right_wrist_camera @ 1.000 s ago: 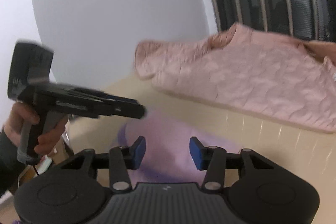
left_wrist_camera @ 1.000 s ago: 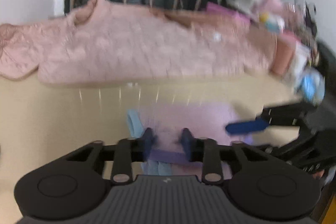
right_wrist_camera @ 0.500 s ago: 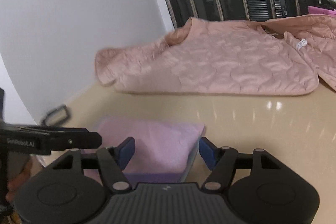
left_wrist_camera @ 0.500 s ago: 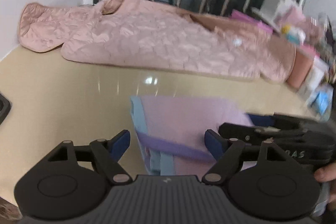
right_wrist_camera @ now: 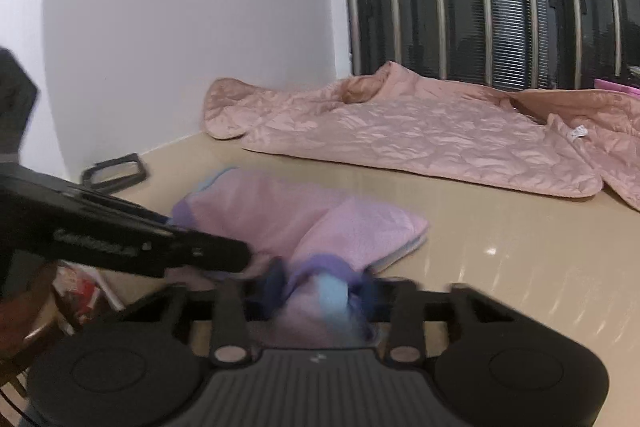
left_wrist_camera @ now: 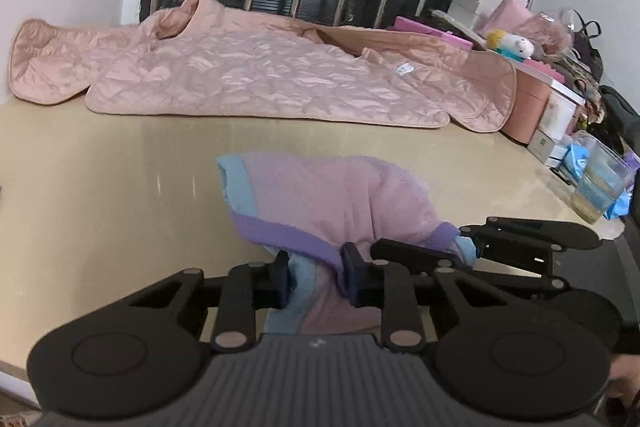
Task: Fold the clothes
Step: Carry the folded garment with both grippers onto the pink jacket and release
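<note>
A small pink garment point(left_wrist_camera: 320, 199) with purple and light-blue trim lies folded on the beige table point(left_wrist_camera: 100, 187). My left gripper point(left_wrist_camera: 316, 277) is shut on its near purple-and-blue edge, and the cloth bunches up between the pads. In the right wrist view the same garment point(right_wrist_camera: 320, 223) rises from the table, and my right gripper point(right_wrist_camera: 324, 287) is shut on its near edge with blue and purple cloth pinched between the pads. Each gripper shows in the other's view, side by side at the garment's near edge.
A pink quilted jacket point(left_wrist_camera: 260, 75) lies spread along the back of the table, under a barred window. Boxes, a plush toy and bags crowd the right end, with a glass point(left_wrist_camera: 600, 183) near the edge. A black frame point(right_wrist_camera: 114, 173) lies by the wall.
Both grippers stood open over the flat garment half a second ago. Now both have shut on its near edge, and the cloth is pulled up into a bunch.
</note>
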Demonstrator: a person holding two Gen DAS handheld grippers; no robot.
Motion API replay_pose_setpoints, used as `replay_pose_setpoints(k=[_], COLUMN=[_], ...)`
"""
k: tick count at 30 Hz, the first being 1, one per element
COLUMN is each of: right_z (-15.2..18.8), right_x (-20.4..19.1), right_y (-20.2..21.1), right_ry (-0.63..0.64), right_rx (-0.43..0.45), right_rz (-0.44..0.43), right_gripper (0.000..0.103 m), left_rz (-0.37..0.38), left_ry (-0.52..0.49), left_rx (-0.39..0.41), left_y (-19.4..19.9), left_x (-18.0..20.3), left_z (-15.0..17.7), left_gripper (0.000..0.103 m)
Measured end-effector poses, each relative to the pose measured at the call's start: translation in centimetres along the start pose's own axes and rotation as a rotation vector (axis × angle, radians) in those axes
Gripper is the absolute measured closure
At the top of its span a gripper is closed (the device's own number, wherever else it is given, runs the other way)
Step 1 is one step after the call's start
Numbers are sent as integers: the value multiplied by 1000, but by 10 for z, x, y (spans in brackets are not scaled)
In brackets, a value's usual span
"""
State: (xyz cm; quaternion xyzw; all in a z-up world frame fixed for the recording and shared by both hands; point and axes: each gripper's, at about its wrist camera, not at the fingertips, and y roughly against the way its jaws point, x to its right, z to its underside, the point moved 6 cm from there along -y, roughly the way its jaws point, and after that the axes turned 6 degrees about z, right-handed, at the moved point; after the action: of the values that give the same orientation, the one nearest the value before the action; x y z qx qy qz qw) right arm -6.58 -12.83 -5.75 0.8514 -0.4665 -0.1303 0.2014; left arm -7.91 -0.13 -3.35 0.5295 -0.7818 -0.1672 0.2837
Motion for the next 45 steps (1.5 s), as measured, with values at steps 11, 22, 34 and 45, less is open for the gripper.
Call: replay_pose_setpoints(k=[11,22,34,45], right_z=[-63,-237,-246,-226], right_x=[0,94,249,335], right_y=[41,31,-231,-277], right_ry=[138,324,180,-188], right_rx=[187,281,-77,-127], right_rz=[196,328,303,258], right_gripper=[87,86,86,72], left_rz=[-6,113,88,83], left_ry=[-180,-187,-96,22], left_rx=[185,318,55,-127], left_y=[23,-40,-302,-361], left_x=[54,77,-8,-68], left_z=[-90,-274,-334,-294], left_gripper=[86,84,85,57])
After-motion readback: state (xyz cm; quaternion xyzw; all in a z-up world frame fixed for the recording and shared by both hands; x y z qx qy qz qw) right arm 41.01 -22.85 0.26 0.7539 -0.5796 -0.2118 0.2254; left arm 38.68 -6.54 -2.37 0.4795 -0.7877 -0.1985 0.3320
